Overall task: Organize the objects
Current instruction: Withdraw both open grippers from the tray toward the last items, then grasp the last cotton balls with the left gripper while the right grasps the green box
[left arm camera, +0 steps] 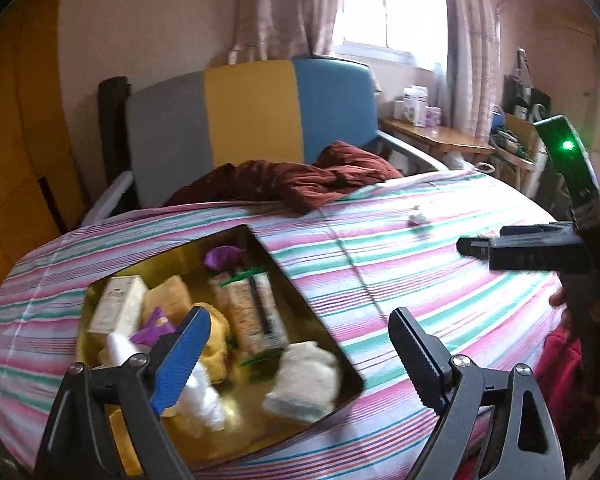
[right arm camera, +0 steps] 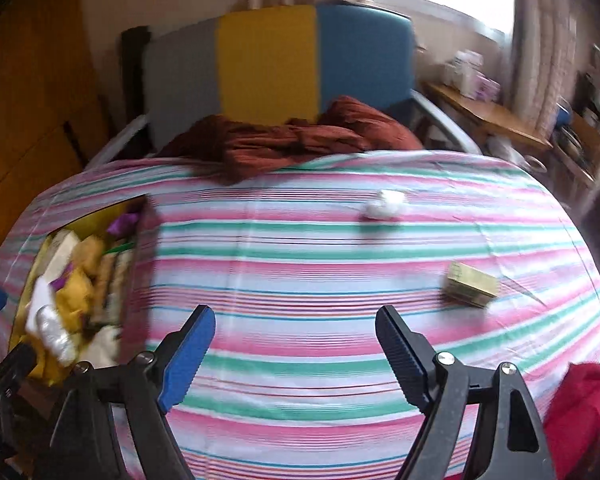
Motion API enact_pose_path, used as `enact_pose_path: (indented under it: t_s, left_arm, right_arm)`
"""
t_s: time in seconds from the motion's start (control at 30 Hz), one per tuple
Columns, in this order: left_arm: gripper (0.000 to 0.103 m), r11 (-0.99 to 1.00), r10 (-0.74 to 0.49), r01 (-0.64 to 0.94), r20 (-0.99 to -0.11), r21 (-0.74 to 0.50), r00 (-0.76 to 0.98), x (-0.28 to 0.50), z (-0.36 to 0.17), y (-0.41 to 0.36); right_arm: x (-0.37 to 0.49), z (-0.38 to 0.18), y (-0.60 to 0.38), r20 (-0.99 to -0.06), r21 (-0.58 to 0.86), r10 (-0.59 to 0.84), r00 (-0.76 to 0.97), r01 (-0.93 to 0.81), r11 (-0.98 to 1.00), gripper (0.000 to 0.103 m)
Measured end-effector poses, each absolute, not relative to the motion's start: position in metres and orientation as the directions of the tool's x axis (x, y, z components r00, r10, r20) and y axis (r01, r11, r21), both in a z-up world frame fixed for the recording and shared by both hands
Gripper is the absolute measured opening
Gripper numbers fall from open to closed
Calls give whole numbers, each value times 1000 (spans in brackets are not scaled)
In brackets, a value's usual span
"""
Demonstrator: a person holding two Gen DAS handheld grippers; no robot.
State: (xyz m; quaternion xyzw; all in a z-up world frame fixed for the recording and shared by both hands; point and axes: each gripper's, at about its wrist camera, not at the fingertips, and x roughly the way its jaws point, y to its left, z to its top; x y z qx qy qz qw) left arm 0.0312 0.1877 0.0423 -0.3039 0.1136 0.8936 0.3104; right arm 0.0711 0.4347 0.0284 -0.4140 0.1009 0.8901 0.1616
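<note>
Here, at the far left, a gold tray [left arm camera: 260, 240] is sitting on the striped cloth [left arm camera: 380, 248] that is covering the worktop, and it is holding a crowd of things: a cream carton [left arm camera: 118, 308] at its left end, a yellow cloth [left arm camera: 168, 298] just beside that, a purple scrap [left arm camera: 222, 258] near the far wall, a long printed box [left arm camera: 252, 312] lying along the middle, and a white folded cloth [left arm camera: 304, 380] at the near right corner. The left gripper [left arm camera: 300, 354] is hovering over the near edge of the tray with its jaws spread wide and nothing between them; its blue finger [left arm camera: 184, 360] is overlapping the tray's contents in the picture, while the other finger is standing over bare cloth.

Moving right, the right gripper [right arm camera: 296, 354] is hanging above the open middle of the striped cloth, its jaws likewise spread apart and empty. Beyond it, a small white wad [right arm camera: 384, 204] is lying alone on the cloth, well apart from the tray. Further right, a small gold box [right arm camera: 470, 284] is resting flat near the right edge, also well apart from the tray. Behind the worktop a rust-red blanket [right arm camera: 292, 140] is lying crumpled against a chair [right arm camera: 268, 64] with grey, yellow and blue panels. Both views are blurring somewhat.
</note>
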Motion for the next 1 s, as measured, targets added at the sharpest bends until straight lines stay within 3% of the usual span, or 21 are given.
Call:
enact_pose_path:
  t_s: [0.4, 0.93, 1.0]
  left_arm:
    - [91, -702, 530, -712, -665, 4, -527, 27, 33, 229]
    - [94, -652, 542, -754, -745, -79, -390, -12, 33, 309]
    - [94, -649, 539, -757, -749, -77, -386, -18, 33, 324]
  right_arm:
    - [112, 21, 603, -825, 149, 312, -471, -715, -683, 84]
    - [48, -52, 642, -920, 64, 238, -310, -719, -692, 84]
    - [47, -59, 645, -925, 61, 232, -300, -721, -691, 79]
